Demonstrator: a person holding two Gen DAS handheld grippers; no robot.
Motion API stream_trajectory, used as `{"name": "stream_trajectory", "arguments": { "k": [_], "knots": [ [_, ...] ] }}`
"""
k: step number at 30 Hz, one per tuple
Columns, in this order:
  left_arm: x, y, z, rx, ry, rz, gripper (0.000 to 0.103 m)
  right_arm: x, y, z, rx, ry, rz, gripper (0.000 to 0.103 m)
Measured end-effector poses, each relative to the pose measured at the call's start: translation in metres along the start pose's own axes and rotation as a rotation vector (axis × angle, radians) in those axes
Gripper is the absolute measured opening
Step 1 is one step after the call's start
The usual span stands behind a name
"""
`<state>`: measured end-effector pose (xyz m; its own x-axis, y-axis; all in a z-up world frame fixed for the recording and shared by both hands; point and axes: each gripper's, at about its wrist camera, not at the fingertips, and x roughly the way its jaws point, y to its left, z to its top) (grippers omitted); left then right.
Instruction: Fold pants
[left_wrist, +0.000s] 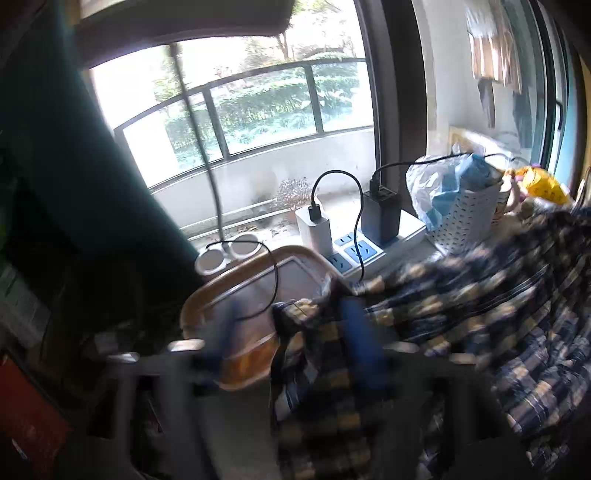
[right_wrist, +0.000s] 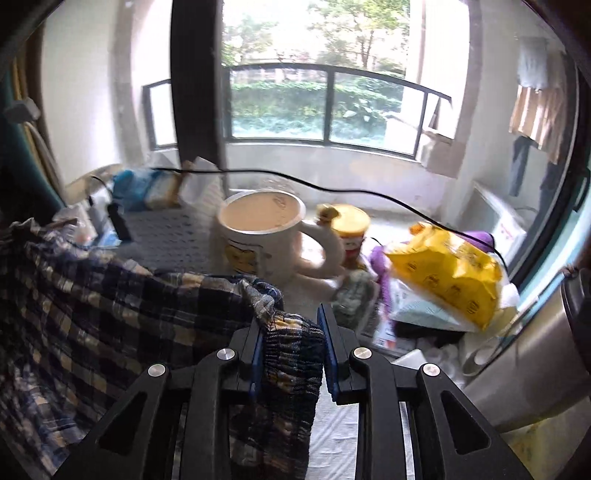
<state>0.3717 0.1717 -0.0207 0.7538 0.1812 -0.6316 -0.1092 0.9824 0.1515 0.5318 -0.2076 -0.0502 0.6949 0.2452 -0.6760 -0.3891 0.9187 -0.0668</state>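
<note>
Waistband of plaid pants (right_wrist: 284, 354) sat pinched in my right gripper (right_wrist: 291, 332), jaws narrowed on gathered cloth. Left gripper (left_wrist: 291, 328) blurred; appeared clamped on other corner, fabric draping down. Pants hung stretched between both, above cluttered table. Judged: lift-and-spread step. Next needed laying flat, clear of mug (right_wrist: 258, 236), power strip (left_wrist: 354, 254).
</note>
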Motion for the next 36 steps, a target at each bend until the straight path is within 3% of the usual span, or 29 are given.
{"name": "stream_trajectory", "arguments": {
  "k": [2,3,4,6,11,16,22,28,29,30,31,32,33,34,36],
  "knots": [
    [-0.021,0.007,-0.016,-0.030,0.000,-0.018,0.077,0.005,-0.003,-0.006,0.016,0.038,-0.001,0.032],
    [-0.030,0.008,-0.024,-0.040,0.002,-0.027,0.077,0.001,-0.006,-0.010,0.026,0.049,0.003,0.041],
    [-0.041,0.007,-0.036,-0.059,0.006,-0.043,0.078,-0.005,-0.007,-0.014,0.031,0.043,0.006,0.058],
    [-0.055,0.008,-0.059,-0.104,0.027,-0.062,0.080,-0.029,-0.010,-0.024,0.031,0.010,0.011,0.080],
    [-0.085,0.001,-0.132,-0.248,0.096,-0.116,0.081,-0.091,-0.011,-0.063,0.053,-0.022,0.045,0.080],
    [-0.104,-0.016,-0.179,-0.335,0.108,-0.156,0.081,-0.132,-0.006,-0.119,0.074,0.015,0.082,0.080],
    [-0.103,-0.027,-0.202,-0.356,0.132,-0.171,0.082,-0.163,-0.003,-0.176,0.091,0.046,0.124,0.080],
    [-0.094,-0.044,-0.214,-0.333,0.135,-0.201,0.081,-0.164,0.013,-0.203,0.033,0.037,0.195,0.080],
    [-0.094,-0.046,-0.213,-0.324,0.130,-0.197,0.079,-0.162,0.017,-0.205,0.020,0.024,0.204,0.079],
    [-0.095,-0.047,-0.213,-0.318,0.122,-0.201,0.061,-0.158,0.020,-0.207,0.013,0.010,0.208,0.073],
    [-0.095,-0.047,-0.213,-0.312,0.122,-0.201,0.032,-0.152,0.022,-0.207,0.017,0.016,0.206,0.056],
    [-0.093,-0.047,-0.215,-0.307,0.138,-0.206,0.020,-0.145,0.022,-0.207,0.022,0.027,0.191,0.044],
    [-0.092,-0.047,-0.216,-0.308,0.143,-0.217,0.012,-0.142,0.024,-0.207,0.022,0.031,0.170,0.026],
    [-0.096,-0.047,-0.218,-0.305,0.130,-0.223,0.009,-0.140,0.026,-0.206,0.021,0.031,0.159,0.016],
    [-0.109,-0.049,-0.218,-0.299,0.100,-0.248,0.006,-0.147,0.026,-0.203,0.028,0.002,0.149,0.016]
  ]
}}
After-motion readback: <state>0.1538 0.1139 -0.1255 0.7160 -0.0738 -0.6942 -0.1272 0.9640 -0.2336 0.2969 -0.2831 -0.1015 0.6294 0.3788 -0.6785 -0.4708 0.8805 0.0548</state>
